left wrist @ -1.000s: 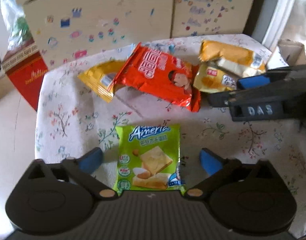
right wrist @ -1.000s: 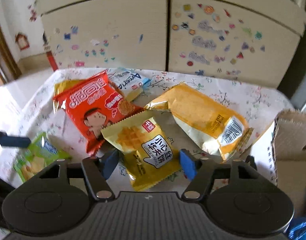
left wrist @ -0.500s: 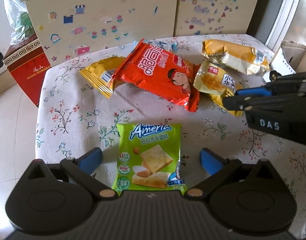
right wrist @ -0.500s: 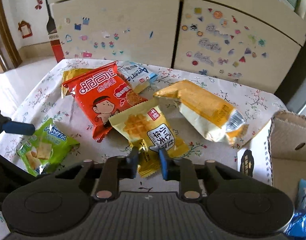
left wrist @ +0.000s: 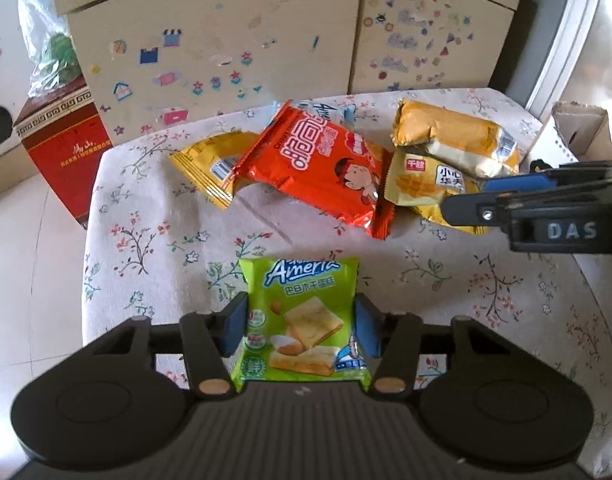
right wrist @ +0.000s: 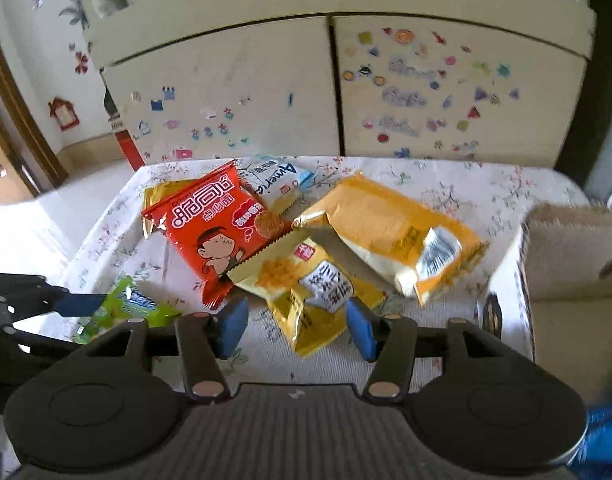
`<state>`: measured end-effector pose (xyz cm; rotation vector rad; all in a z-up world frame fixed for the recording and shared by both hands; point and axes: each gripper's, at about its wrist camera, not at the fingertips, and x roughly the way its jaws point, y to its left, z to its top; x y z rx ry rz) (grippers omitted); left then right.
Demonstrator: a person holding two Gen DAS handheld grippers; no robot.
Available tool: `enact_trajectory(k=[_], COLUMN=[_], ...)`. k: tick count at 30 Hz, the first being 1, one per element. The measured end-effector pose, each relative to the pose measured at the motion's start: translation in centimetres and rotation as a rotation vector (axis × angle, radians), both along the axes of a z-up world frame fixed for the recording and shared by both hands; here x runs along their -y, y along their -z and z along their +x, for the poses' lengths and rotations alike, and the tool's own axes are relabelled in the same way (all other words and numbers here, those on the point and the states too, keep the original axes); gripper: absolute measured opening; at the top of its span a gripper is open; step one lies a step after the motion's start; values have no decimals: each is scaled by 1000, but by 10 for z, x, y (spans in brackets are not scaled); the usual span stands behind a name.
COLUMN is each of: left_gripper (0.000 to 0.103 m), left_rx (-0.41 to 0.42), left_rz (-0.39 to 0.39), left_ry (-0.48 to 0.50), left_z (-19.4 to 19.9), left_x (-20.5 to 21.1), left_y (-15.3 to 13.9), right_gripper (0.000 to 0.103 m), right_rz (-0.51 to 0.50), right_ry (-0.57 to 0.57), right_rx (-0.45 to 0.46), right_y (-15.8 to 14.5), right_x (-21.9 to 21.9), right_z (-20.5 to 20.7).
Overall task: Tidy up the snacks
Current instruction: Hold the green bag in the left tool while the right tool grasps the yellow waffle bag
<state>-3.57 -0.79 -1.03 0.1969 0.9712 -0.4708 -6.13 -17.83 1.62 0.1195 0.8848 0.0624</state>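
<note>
The surface wears a white cloth with small flowers. On it lie a green packet at the near side, and further back a red packet overlapping a yellow wrapper, with two yellow packets and to its right.

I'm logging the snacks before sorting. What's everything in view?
tablecloth: 1, floral white, foreground
green packet: 1, green, tablecloth's near edge
red packet: 1, red, tablecloth middle
waffle packet: 1, yellow, right of red packet
orange packet: 1, orange-yellow, behind waffle packet
yellow packet: 1, yellow, partly under red packet
white packet: 1, white-blue, behind red packet
cardboard box: 1, brown, right of tablecloth
red box: 1, red, floor left
cabinet: 1, cream, behind tablecloth
left gripper: 1, black, blue pads, closing on green packet
right gripper: 1, black, blue pads, opening around waffle packet, untouched
</note>
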Motion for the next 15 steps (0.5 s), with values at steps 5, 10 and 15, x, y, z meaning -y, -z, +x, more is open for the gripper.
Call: enact_trajectory(k=[5, 10, 15], left_gripper=[58, 67, 83], left_rx=[15, 12, 13], left_rz=[17, 13, 23], left_ry=[15, 8, -19], left_z=[-2, 0, 1], left_x=[5, 5, 2], left_y=[2, 4, 7], right_gripper=[68, 74, 62], right_rz=[-131, -118, -126], right_ry=[-70, -93, -127], right_rx=[24, 24, -34], right_y=[8, 18, 18], right_x=[-13, -10, -11], right_z=[15, 26, 25])
